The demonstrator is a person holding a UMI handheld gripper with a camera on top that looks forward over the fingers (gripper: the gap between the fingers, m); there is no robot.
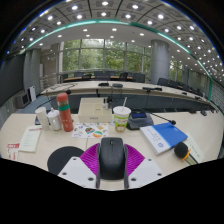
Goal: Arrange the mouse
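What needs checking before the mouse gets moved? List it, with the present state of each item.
1. Mouse between the fingers: ok.
2. Gripper shut on the mouse: cannot tell; pads sit close to its sides.
3. Mouse straight along the fingers: ok.
4. Black round mat beside the mouse, bare: ok.
5. Paper cup standing clear beyond the mouse: ok.
6. Blue notebook apart from the mouse: ok.

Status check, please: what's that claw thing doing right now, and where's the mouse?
Gripper shut on mouse. Mouse held low above the table. Black round pad beside it, cup beyond; nothing blocking.
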